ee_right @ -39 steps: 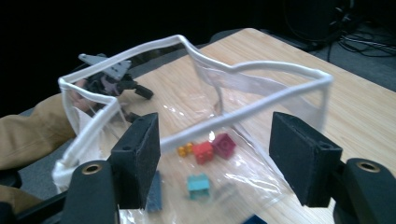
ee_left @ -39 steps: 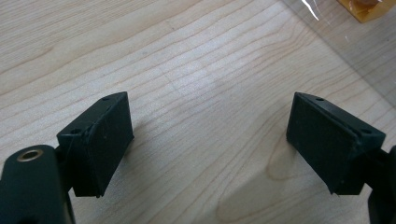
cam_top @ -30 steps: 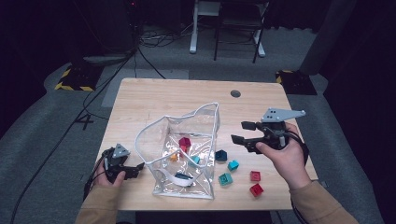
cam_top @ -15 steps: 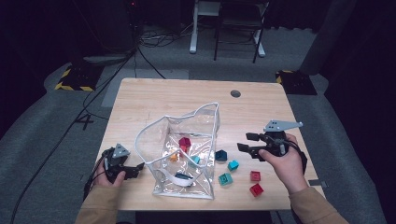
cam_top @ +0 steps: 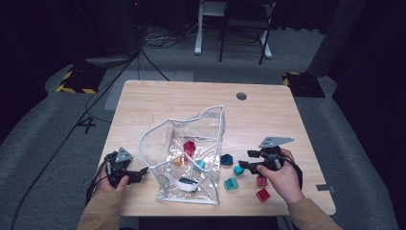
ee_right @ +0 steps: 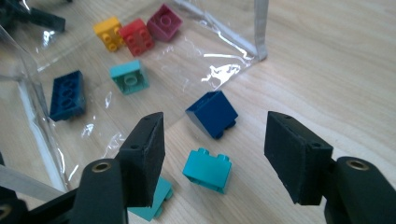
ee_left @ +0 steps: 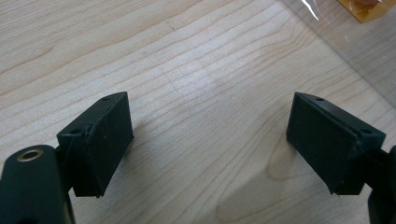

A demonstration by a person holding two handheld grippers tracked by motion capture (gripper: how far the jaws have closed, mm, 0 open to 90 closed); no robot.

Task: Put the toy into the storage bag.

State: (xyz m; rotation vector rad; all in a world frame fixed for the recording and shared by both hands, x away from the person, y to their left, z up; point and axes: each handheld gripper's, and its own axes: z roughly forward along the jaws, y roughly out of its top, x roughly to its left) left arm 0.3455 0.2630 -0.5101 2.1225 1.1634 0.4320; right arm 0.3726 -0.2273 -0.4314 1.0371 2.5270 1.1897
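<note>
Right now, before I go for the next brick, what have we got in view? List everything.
clear plastic bag: one, transparent with white trim, mouth open, mid-table
bricks in the bag: five in the right gripper view; yellow, red, magenta, turquoise, dark blue
bricks loose on the table: five right of the bag; dark blue, turquoise, turquoise, two red
table: one, light wood
chair and desk legs: behind the table, dim
left tool: open over bare wood, beside the bag
right tool: jaws just closing, not gripping, astride the nearer turquoise brick
</note>
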